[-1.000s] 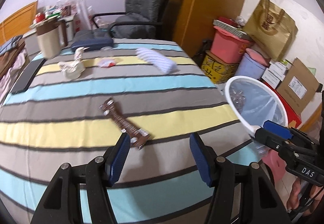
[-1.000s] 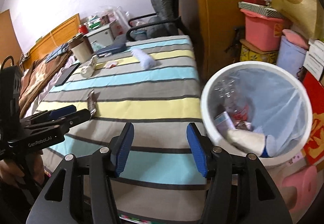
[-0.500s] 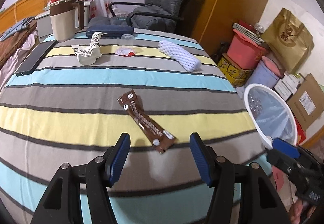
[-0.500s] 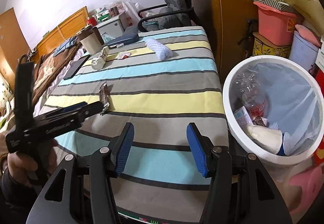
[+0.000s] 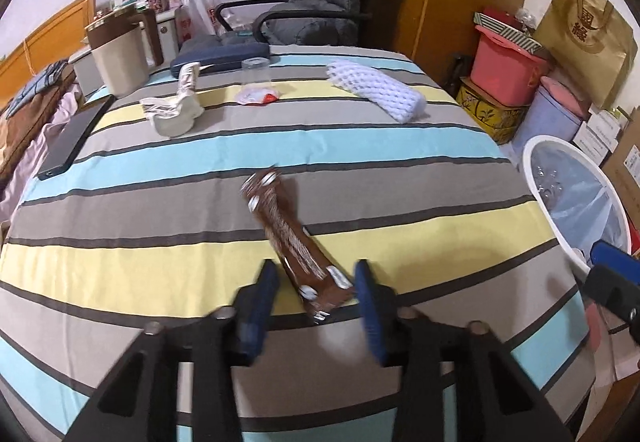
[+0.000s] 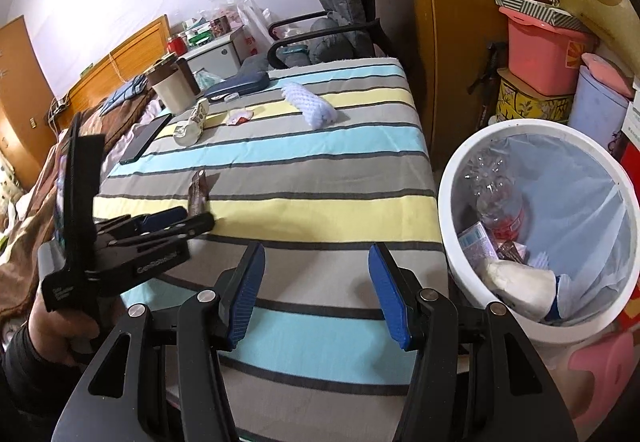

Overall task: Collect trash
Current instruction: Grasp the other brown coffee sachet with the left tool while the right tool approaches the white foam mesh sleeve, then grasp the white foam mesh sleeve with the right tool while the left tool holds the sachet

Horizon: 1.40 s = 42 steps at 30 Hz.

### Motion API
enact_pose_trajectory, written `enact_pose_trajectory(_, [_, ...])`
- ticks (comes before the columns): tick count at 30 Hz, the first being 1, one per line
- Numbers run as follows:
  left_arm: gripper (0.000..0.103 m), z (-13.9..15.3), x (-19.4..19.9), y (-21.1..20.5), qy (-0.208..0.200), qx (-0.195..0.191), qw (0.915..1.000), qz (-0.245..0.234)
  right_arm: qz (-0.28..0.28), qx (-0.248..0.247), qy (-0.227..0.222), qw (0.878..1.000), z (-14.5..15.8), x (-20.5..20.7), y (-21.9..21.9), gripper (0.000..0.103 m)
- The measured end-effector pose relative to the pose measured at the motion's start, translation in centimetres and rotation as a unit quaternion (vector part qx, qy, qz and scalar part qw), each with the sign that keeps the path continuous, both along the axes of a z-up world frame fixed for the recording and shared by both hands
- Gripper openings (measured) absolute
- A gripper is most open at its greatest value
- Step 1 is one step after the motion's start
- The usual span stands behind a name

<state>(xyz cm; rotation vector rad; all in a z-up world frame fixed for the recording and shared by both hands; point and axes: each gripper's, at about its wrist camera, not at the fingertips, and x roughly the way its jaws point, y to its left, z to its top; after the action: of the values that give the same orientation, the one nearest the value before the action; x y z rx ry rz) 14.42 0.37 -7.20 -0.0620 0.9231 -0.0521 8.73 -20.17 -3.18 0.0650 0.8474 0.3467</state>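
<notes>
A brown snack wrapper (image 5: 288, 238) lies on the striped tablecloth (image 5: 160, 202). Its near end sits between the fingers of my left gripper (image 5: 316, 274), whose jaws are closing. A thin gap still shows at the left pad. In the right wrist view the left gripper (image 6: 200, 220) is low over the wrapper (image 6: 199, 190), held by a hand. My right gripper (image 6: 316, 262) hovers open over the table's near edge with nothing between its fingers. A white bin (image 6: 448, 178) lined with a clear bag stands right of the table and holds a bottle and other trash.
Farther back on the cloth lie a white foam net (image 5: 376, 94), a crumpled paper cup (image 5: 172, 114), a red-and-white scrap (image 5: 256, 98) and a clear cup (image 5: 256, 70). A phone (image 5: 72, 138) and a beige jug (image 5: 120, 58) sit at the left. Boxes and bags crowd the right.
My left gripper came forward and down until the wrapper's near end lay between its fingers, and its jaws narrowed. The right gripper stayed open over the table's near edge.
</notes>
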Motion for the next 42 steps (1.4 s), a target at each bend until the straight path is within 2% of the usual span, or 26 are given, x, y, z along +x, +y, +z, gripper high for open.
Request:
enact_pose_trajectory(1, [0.028,0.0,0.0,0.4,0.000,-0.003,1.0000,0.002,-0.002,-0.001,0.000,1.000,-0.1,0.2,0.0,0.056])
enact_pose_trajectory(5, [0.025,0.0,0.0,0.9,-0.001,-0.004,1.0000,-0.001,0.000,-0.014,0.004,1.000,-0.4,1.1,0.6,0.056])
enact_pose_trajectory(11, [0.024,0.1,0.1,1.1,-0.004,0.000,1.0000,-0.009,0.015,-0.029,0.016,0.999,-0.8,2.6,1.7,0.055])
enact_pose_trajectory(17, [0.024,0.2,0.5,2.6,-0.004,-0.003,1.0000,0.005,0.038,-0.041,0.014,0.998,-0.6,4.5,3.0,0.055])
enact_pose_trajectory(33, [0.024,1.1,3.4,7.4,-0.013,-0.012,0.9992,0.036,0.074,-0.118,0.025,0.990,-1.1,14.3,6.2,0.055])
enact_pose_trajectory(42, [0.024,0.6,4.3,8.1,-0.004,-0.024,0.9990,0.037,0.078,-0.143,0.039,0.986,-2.1,17.6,7.4,0.055])
